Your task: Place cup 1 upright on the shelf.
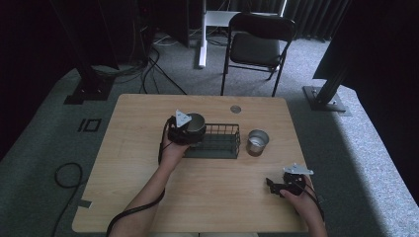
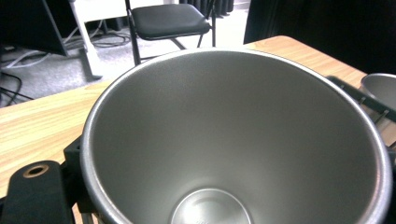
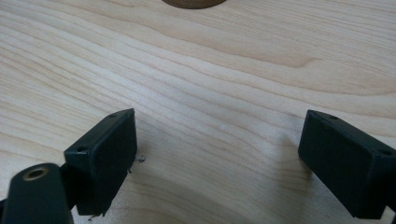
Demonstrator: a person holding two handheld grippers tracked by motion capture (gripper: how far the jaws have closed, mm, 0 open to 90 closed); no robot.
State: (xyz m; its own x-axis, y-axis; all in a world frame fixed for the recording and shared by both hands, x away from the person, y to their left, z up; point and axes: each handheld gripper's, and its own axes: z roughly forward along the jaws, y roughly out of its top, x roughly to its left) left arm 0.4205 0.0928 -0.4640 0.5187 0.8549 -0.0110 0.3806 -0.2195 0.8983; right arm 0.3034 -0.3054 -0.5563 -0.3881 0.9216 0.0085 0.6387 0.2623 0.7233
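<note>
The table [image 1: 207,197] is bare light wood. A black wire basket [image 1: 220,140] sits near its middle, long side running left to right. At the basket's left end the left gripper [image 1: 185,129] holds a steel cup [image 1: 195,121]; a second cup [image 1: 257,140] stands upright on the wood just right of the basket, apart from it.

The held cup [image 2: 238,140] is upright in the left gripper view, mouth open to the camera, empty, its wall flaring from a small flat base to a wide rolled rim. The jaws are closed on its near wall at the rim, one jaw outside at lower left; the other is hidden by the cup. From above, the cup hangs over the basket's left end; whether its base touches the wire I cannot tell.

My read on handling: thin brushed steel, so light and stiff, not fragile, but smooth and tapered. A pinch across the wall near the rim, as now, is the natural hold, since the rolled lip gives the pads an edge to catch. The cup could swing or slip if tilted, and it may rock or clatter on the wire floor, so lower it straight.

The right gripper [image 1: 276,186] rests near the right, close edge of the table; its jaws stand wide apart over bare wood [image 3: 219,93], holding nothing.
</note>
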